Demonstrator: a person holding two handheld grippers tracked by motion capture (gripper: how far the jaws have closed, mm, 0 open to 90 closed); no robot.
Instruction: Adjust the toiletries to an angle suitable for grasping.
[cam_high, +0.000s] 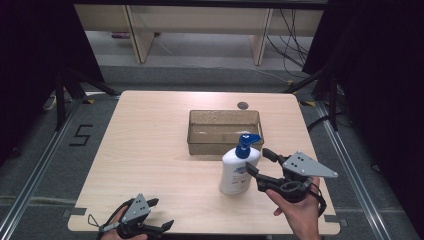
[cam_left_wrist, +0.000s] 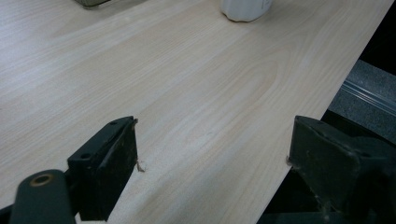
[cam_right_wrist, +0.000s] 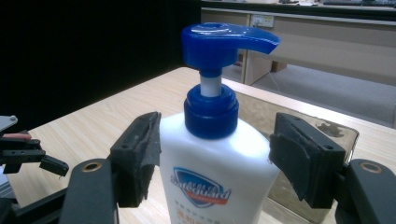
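A white pump bottle with a blue pump head stands upright on the wooden table, just in front of a clear brownish bin. My right gripper is open, with its jaws on either side of the bottle's shoulder. The left pad is at the bottle's edge, while a small gap separates the right pad from it. My left gripper rests open at the table's front left edge, holding nothing. In the left gripper view the left gripper frames bare wood, and the bottle's base is far ahead.
The bin looks empty. A small dark round disc sits in the table behind it. Beyond the table stand wooden furniture legs and loose cables. Dark tripod legs flank both sides, and bare tabletop spreads to the left.
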